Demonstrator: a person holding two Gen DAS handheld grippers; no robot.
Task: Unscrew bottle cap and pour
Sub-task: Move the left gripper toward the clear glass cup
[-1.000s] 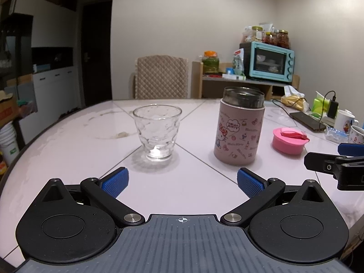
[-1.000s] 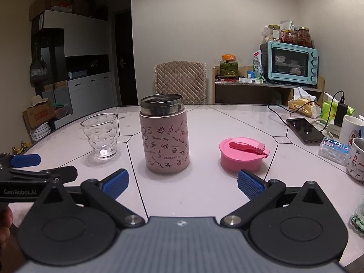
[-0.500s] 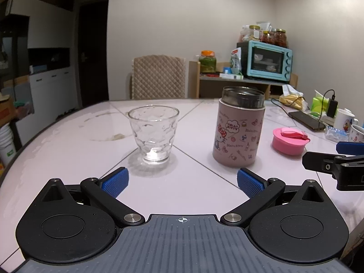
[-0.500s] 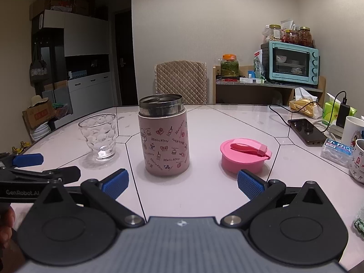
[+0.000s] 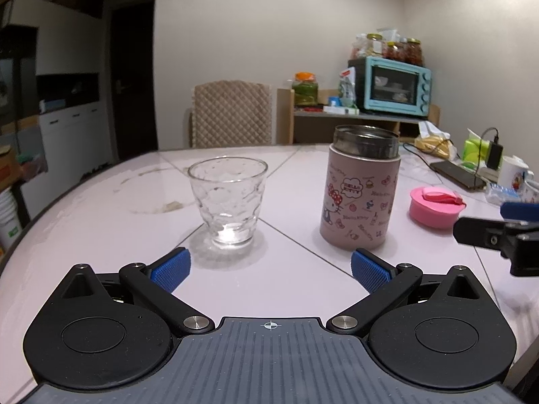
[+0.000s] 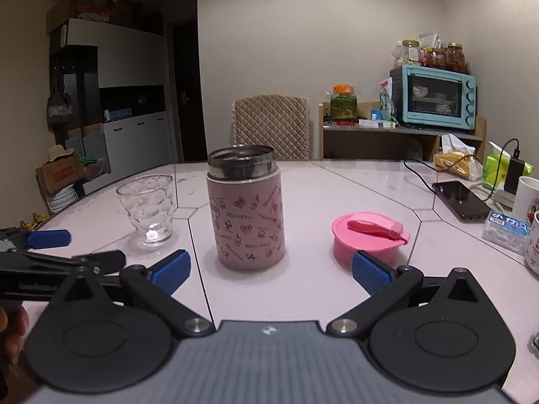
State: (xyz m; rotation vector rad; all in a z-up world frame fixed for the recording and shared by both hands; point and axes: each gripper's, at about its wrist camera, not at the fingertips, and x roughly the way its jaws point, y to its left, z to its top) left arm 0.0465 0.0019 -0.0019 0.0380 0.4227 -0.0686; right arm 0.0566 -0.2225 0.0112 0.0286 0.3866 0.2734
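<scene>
A pink Hello Kitty bottle (image 5: 360,195) (image 6: 247,215) stands upright on the white table (image 5: 101,222), its steel mouth uncovered. Its pink cap (image 5: 436,207) (image 6: 369,237) lies on the table to the bottle's right. A clear glass (image 5: 227,202) (image 6: 148,208) stands to the bottle's left with a little liquid at the bottom. My left gripper (image 5: 269,266) is open and empty, near the glass and bottle. My right gripper (image 6: 269,266) is open and empty, in front of the bottle and cap.
A phone (image 6: 461,198) on a charging cable, mugs (image 6: 527,198), a tissue pack (image 6: 505,232) and snack bags sit at the table's right edge. A quilted chair (image 6: 271,128) stands behind the table. A blue toaster oven (image 6: 436,99) sits on a shelf.
Both grippers have moved a little closer to the table objects, so glass, bottle and cap look slightly larger. Both stay open. Nothing on the table has moved.
</scene>
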